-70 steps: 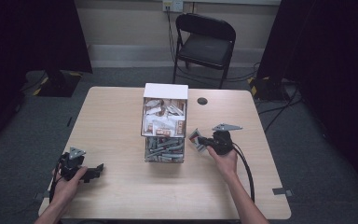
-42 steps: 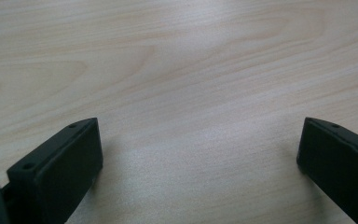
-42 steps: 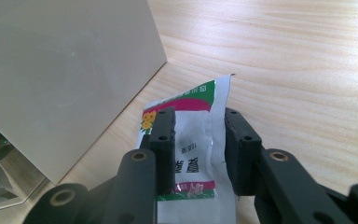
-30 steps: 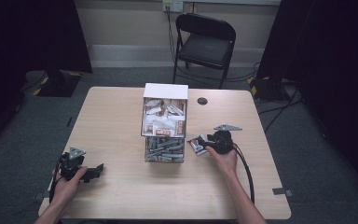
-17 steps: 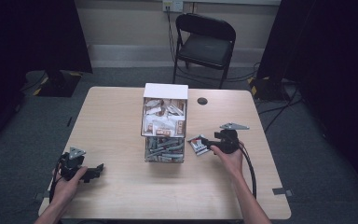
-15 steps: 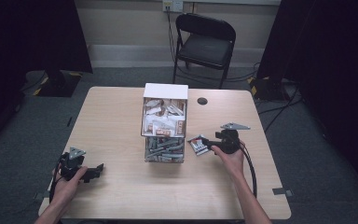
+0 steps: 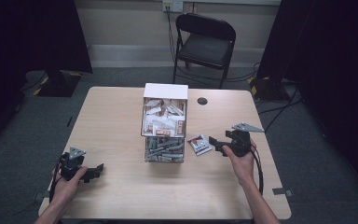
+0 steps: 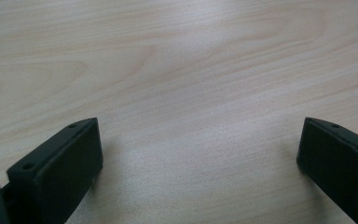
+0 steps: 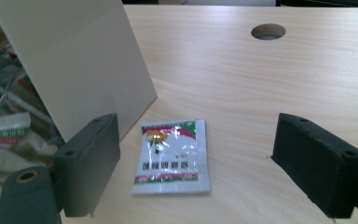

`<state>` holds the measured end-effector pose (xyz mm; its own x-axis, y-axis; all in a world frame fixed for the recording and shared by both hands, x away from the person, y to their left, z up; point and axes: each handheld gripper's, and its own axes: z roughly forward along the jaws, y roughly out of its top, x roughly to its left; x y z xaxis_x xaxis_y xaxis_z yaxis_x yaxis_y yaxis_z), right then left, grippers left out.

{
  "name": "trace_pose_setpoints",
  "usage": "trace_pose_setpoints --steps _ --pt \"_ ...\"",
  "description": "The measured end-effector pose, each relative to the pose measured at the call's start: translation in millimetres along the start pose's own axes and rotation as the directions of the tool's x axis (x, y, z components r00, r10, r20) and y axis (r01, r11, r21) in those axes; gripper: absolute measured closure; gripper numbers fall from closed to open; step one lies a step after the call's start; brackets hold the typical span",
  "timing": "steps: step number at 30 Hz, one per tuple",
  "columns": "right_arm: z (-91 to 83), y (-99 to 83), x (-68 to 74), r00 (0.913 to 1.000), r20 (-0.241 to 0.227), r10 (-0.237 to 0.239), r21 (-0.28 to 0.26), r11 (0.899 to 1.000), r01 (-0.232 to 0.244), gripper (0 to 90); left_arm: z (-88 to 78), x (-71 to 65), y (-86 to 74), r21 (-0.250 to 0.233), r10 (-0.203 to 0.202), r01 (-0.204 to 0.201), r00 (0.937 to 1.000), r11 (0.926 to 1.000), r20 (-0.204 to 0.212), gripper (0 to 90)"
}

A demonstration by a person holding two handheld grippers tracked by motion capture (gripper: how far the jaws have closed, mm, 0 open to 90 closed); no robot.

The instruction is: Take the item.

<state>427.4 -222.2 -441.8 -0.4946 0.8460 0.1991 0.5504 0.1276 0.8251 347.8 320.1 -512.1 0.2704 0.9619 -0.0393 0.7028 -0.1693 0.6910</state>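
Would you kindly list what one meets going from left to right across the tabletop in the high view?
Left gripper → box of packets → loose packet → right gripper → right hand.

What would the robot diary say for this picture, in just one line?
left gripper: open, over bare table | right gripper: open, beside packet | packet: flat on table by box
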Motion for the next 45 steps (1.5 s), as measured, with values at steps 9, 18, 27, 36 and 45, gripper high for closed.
trace_pose_setpoints --steps 9,18,27,36,45 --pt "-29.3 -6.0 1.5 0.9999 0.013 0.009 -0.002 1.000 -0.009 14.3 0.0 0.0 0.0 0.000 0.000 0.000 1.0000 1.0000 0.000 0.0" --pt "-56.5 -15.1 -1.2 0.9980 0.062 0.015 0.000 1.000 -0.016 14.7 0.0 -0.1 0.0 0.000 -0.001 0.001 1.0000 1.0000 0.000 0.0" --pt "-86.5 -31.4 -13.5 0.9897 0.140 0.029 -0.008 1.000 -0.029 15.1 0.0 0.0 0.0 0.000 0.000 0.000 1.0000 1.0000 0.000 0.0" --pt "-98.8 -59.2 -27.4 0.9769 0.205 0.061 0.045 0.996 -0.071 14.7 0.0 0.0 0.0 0.000 0.000 0.000 1.0000 1.0000 0.000 0.0" --pt "-91.0 -80.3 -38.0 0.9519 0.306 -0.001 0.178 0.982 -0.056 14.8 0.0 0.0 0.0 0.000 0.000 0.000 1.0000 1.0000 0.000 0.0"
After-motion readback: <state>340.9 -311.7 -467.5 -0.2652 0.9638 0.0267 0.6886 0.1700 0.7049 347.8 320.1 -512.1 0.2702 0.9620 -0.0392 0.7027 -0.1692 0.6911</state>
